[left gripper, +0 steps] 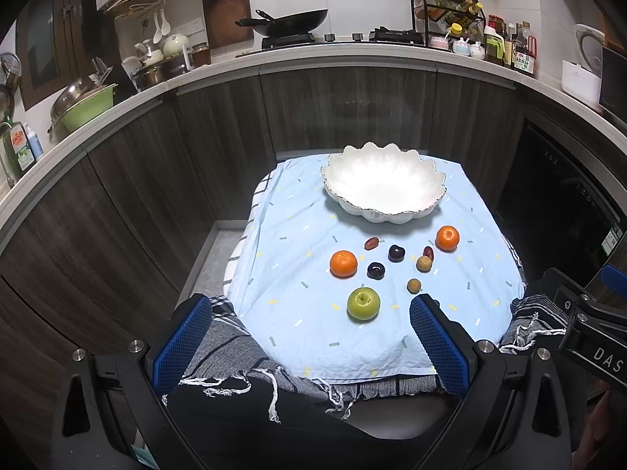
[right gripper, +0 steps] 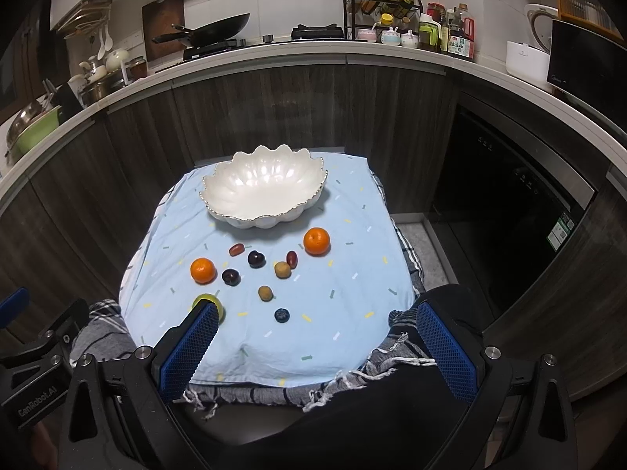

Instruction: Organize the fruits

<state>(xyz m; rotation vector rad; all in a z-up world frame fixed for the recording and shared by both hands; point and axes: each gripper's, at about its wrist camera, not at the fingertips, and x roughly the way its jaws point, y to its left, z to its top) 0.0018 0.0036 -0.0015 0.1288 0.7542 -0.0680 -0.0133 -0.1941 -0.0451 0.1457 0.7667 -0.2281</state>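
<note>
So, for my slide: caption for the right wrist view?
Open hand-held gripper facing an empty bowl and loose fruit on a blue cloth.

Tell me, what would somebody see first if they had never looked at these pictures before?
Probably the big white scalloped bowl, sitting empty at the far end of the light blue cloth. Next, the fruit spread out in front of it: two bright oranges, one on the left and one on the right, and a green apple nearest the camera. Both claws, left and right, are open and hold nothing.

Blue cloth [left gripper: 298, 337], white bowl [left gripper: 384, 186], scattered fruit [left gripper: 363, 304]
</note>
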